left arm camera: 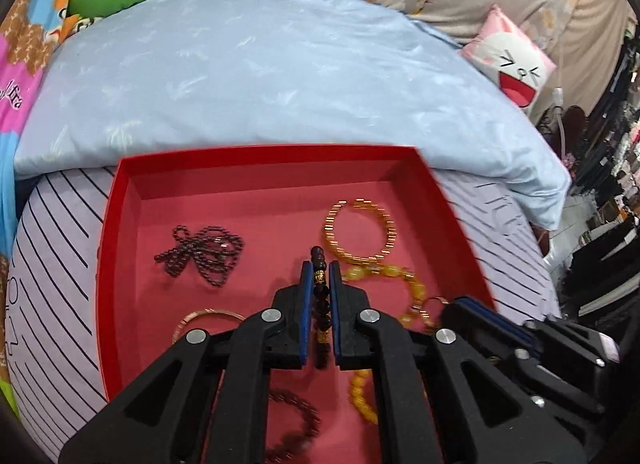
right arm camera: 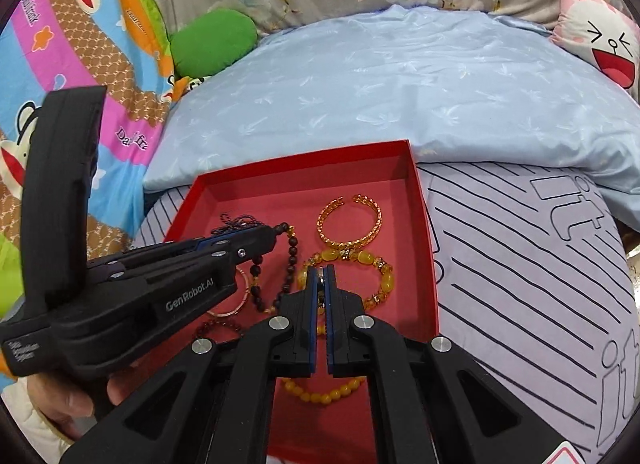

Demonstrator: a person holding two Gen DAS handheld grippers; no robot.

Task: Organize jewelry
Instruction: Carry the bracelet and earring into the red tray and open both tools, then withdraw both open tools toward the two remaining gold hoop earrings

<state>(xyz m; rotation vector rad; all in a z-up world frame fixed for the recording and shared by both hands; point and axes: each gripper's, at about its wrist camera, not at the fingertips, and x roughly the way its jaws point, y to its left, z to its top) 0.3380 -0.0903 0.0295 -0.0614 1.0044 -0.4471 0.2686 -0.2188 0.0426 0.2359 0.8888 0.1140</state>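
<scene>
A red tray (left arm camera: 120,200) (right arm camera: 424,224) lies on the bed and holds several jewelry pieces. My left gripper (left arm camera: 320,270) (right arm camera: 276,233) is shut on a dark beaded bracelet (left arm camera: 320,264) (right arm camera: 292,252) that hangs over the tray. My right gripper (right arm camera: 320,270) (left arm camera: 456,304) is shut on a small metal piece (right arm camera: 320,284), just above a yellow beaded bracelet (right arm camera: 384,280) (left arm camera: 416,288). A gold cuff bangle (left arm camera: 360,232) (right arm camera: 348,224), a dark ball chain (left arm camera: 204,252), a thin rose-gold bangle (left arm camera: 200,318) (right arm camera: 236,304) and a yellow bead strand (right arm camera: 324,394) lie in the tray.
The tray rests on a striped lilac sheet (right arm camera: 520,284) (left arm camera: 56,264). A pale blue quilt (left arm camera: 240,76) (right arm camera: 400,84) lies behind it. A cartoon blanket (right arm camera: 60,44), green cushion (right arm camera: 212,40) and pink pillow (left arm camera: 512,64) sit further back.
</scene>
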